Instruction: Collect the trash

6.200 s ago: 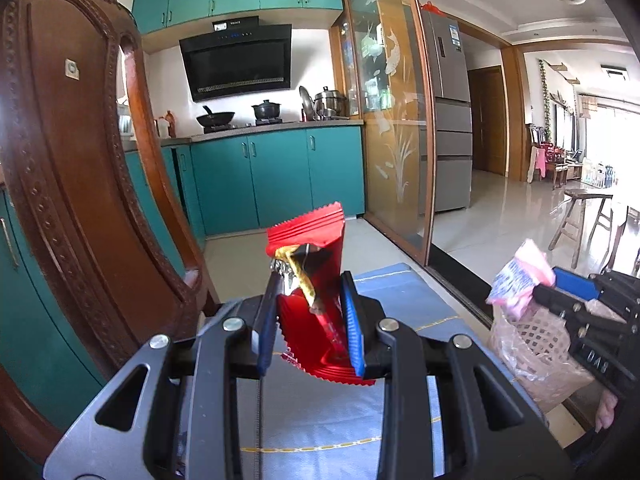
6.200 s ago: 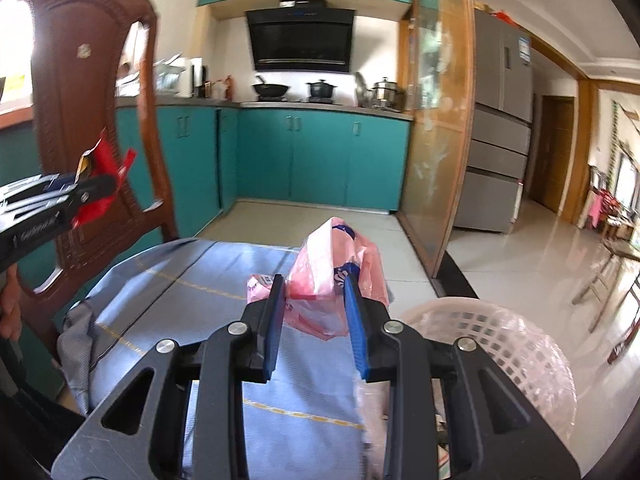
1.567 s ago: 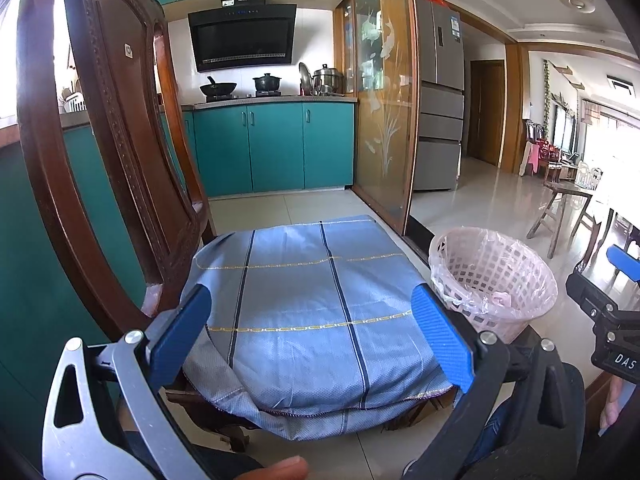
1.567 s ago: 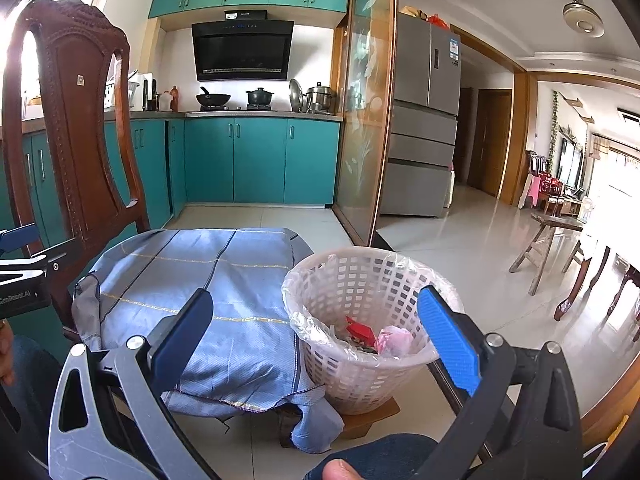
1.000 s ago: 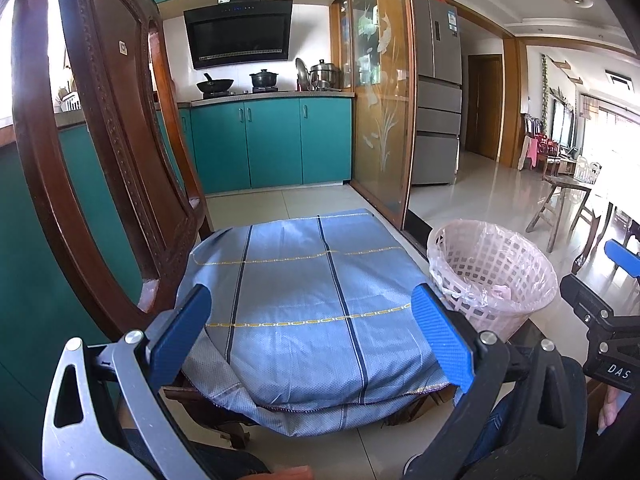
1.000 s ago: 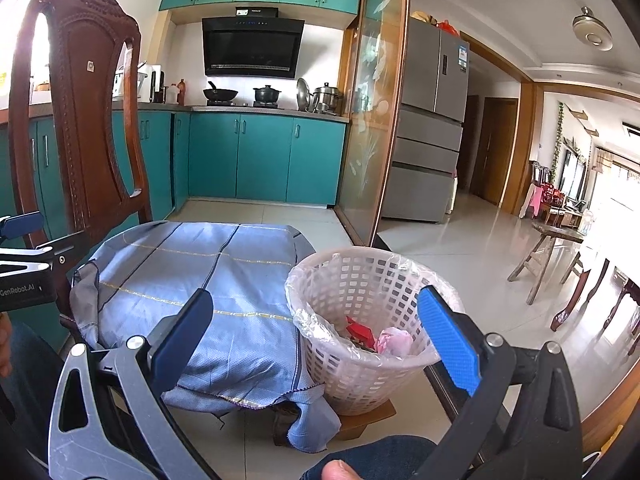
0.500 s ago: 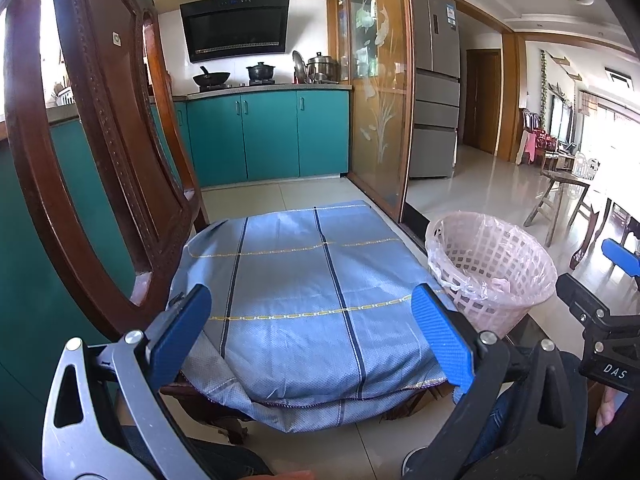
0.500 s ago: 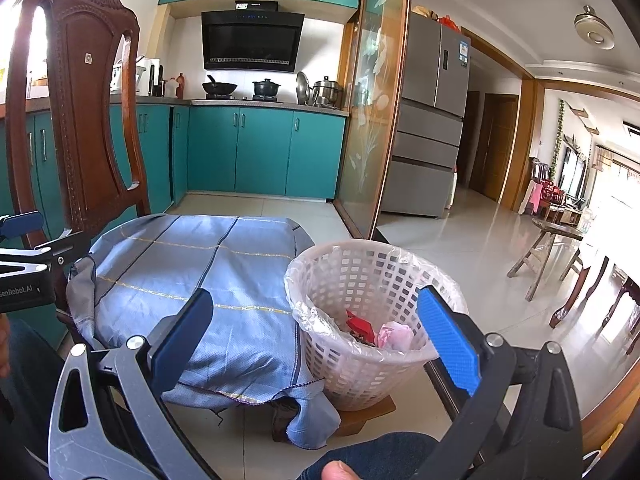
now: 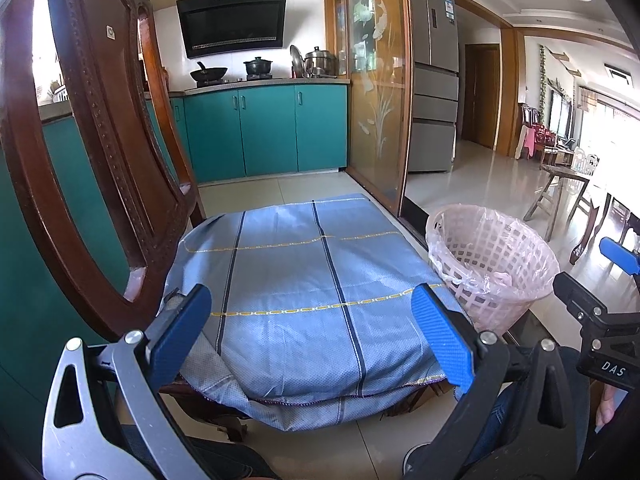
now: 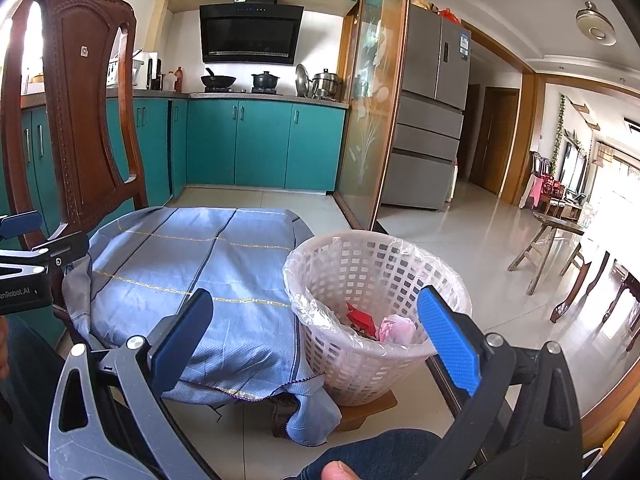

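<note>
Both wrappers have left the tongs since six seconds ago: the red crinkled snack wrapper (image 10: 360,317) and the pink crumpled plastic bag (image 10: 394,328) now lie side by side at the bottom of the white lattice plastic basket (image 10: 356,376), which has a clear plastic liner folded over its rim. Left tongs (image 9: 311,338) are spread wide with nothing between the blue pads, held over the near edge of the blue checked cloth (image 9: 296,280) that covers the seat of the dark carved wooden chair (image 9: 100,148). Right tongs (image 10: 316,336) are likewise spread wide and empty, held above the near side of the basket. That basket stands on a low wooden board (image 10: 370,410) on the floor, just beside the right edge of the cloth-covered seat, with a hanging corner of the cloth touching its base. Teal kitchen cabinets (image 10: 260,144) and a grey refrigerator (image 10: 432,120) stand well behind
</note>
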`<state>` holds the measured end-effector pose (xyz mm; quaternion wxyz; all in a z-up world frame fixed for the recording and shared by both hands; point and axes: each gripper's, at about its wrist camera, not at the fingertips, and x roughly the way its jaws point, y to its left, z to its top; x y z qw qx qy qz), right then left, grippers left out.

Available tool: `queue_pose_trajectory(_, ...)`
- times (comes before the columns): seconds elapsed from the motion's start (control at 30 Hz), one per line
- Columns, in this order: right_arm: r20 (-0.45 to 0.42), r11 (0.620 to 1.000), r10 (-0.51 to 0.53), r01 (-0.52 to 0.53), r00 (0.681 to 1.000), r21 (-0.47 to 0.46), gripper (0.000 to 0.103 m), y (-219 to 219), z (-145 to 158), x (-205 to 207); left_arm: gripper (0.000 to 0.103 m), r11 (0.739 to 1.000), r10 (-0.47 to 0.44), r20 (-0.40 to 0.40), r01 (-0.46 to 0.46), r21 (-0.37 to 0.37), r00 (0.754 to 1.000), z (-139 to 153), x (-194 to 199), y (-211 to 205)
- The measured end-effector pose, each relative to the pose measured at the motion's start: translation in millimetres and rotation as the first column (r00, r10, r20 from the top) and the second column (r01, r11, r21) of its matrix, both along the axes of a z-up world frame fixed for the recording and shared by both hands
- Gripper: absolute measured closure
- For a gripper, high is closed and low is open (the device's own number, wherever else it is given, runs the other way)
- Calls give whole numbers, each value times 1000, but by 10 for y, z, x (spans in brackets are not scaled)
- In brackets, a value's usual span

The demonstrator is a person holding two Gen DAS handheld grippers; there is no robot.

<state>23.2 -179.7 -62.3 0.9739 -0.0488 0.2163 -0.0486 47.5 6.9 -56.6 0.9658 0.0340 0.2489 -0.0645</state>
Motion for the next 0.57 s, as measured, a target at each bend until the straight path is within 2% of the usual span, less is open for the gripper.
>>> queue_pose_trajectory(0.37, 3, 1000, 16, -16, 1000, 19, 3, -12, -20, 8, 3, 1000, 10, -25, -9, 9, 1000, -82, 74, 11)
queue_pose_trajectory(0.5, 92, 993, 120, -120, 989, -5, 3, 229, 193, -134, 3, 995, 64, -62, -59, 84, 996, -256, 274, 32)
queue_pose_trajectory(0.57, 145, 966, 258, -250, 955, -71, 3, 554, 352, -264, 3, 987, 71, -99, -56, 150, 993, -394, 449, 5)
